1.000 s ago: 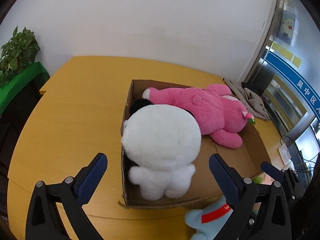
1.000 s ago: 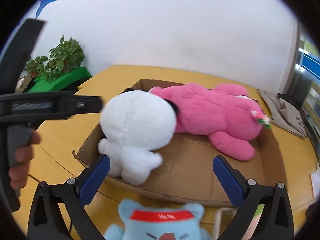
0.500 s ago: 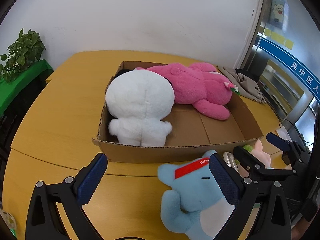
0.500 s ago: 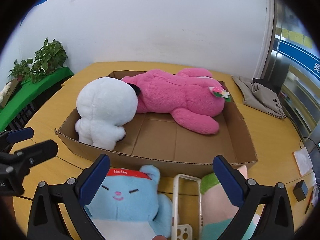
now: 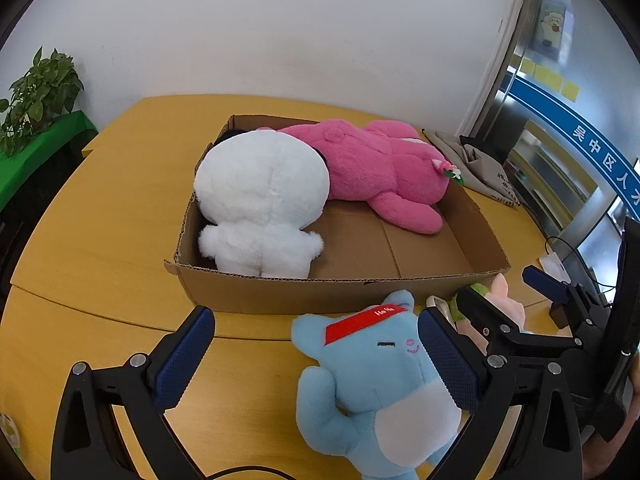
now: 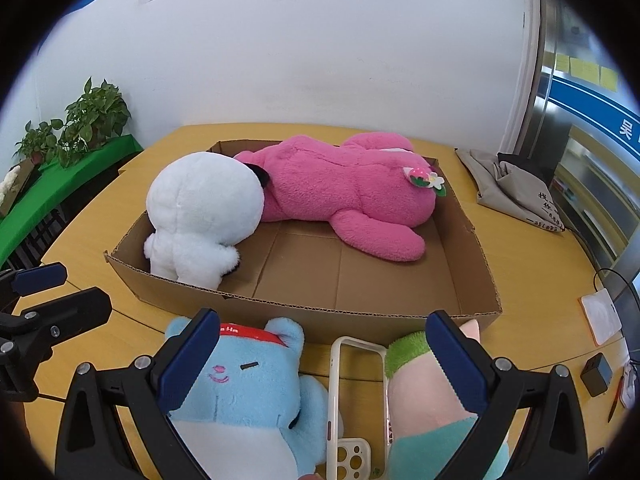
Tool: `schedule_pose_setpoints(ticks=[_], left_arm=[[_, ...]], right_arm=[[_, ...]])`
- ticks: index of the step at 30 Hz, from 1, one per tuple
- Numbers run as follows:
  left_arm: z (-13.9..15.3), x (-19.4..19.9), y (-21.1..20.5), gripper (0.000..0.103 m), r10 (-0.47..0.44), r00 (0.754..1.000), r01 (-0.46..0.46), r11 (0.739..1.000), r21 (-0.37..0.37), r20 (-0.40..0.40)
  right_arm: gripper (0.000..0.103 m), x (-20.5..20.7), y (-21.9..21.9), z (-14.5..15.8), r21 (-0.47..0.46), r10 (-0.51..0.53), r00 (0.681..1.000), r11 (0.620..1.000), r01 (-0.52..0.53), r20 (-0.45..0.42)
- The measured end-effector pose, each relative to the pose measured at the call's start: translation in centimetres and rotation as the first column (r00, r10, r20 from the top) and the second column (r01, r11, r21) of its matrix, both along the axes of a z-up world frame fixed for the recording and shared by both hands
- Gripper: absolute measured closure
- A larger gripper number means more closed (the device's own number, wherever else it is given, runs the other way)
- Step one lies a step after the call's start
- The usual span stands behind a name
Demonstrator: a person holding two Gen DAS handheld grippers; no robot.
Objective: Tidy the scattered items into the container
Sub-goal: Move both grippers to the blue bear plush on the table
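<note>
**Two plush toys boxed, three items still on the table**

Left wrist view: We hold the left gripper (image 5: 316, 360) with its fingers spread wide and nothing between them. The blue plush (image 5: 376, 384) lies face up on the yellow table (image 5: 100, 240), just in front of the cardboard box (image 5: 320, 292), with the right-hand pad overlapping its cheek in this view. We cannot tell whether pad and fabric actually touch. Inside the box, the white plush (image 5: 260, 204) sits in the near-left corner and the pink plush (image 5: 376, 168) lies along the far wall. The right gripper (image 5: 504, 300) appears at the right edge above a pink-and-green plush (image 5: 500, 300).

Right wrist view: We hold the right gripper with its fingers equally wide apart and empty. Between them lie a clear phone case (image 6: 352, 392) and the pink-and-green plush, the blue plush just to the left. All three rest outside the box, near its front wall.

Handling: We judge the plush toys light, soft and compressible; we would close across the body or head, where the stuffing is thick enough to fill the pads. The phone case looks thin, rigid and slippery; we would pinch one long rail rather than the open frame.
</note>
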State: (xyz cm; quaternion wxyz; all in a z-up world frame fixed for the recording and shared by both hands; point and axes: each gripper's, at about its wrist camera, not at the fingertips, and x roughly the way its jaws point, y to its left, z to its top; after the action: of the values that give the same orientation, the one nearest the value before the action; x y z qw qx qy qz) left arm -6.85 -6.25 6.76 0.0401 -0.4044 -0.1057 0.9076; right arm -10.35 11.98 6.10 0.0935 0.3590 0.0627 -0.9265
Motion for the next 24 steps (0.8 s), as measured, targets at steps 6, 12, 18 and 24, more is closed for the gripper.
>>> schedule_pose_setpoints(ticks=[6, 12, 18, 24], left_arm=[[-0.1, 0.2, 0.6, 0.0, -0.011, 1.0, 0.011, 1.0, -0.001, 0.002], [-0.3, 0.2, 1.1, 0.0, -0.02, 1.0, 0.02, 1.0, -0.005, 0.008], [-0.5, 0.1, 1.1, 0.0, -0.017, 1.0, 0.018, 1.0, -0.005, 0.012], [-0.7, 0.1, 1.2, 0.0, -0.017, 1.0, 0.017, 1.0, -0.002, 0.02]], right_arm=[[0.0, 0.2, 0.3, -0.1, 0.001, -0.01, 1.0, 1.0, 0.01, 0.003], [0.0, 0.3, 0.8, -0.3, 0.0, -0.019, 1.0, 1.0, 0.019, 0.011], [0.0, 0.4, 1.0, -0.3, -0.003, -0.023, 1.0, 1.0, 0.023, 0.012], [0.0, 0.4, 1.3, -0.5, -0.004, -0.024, 1.0, 1.0, 0.024, 0.021]])
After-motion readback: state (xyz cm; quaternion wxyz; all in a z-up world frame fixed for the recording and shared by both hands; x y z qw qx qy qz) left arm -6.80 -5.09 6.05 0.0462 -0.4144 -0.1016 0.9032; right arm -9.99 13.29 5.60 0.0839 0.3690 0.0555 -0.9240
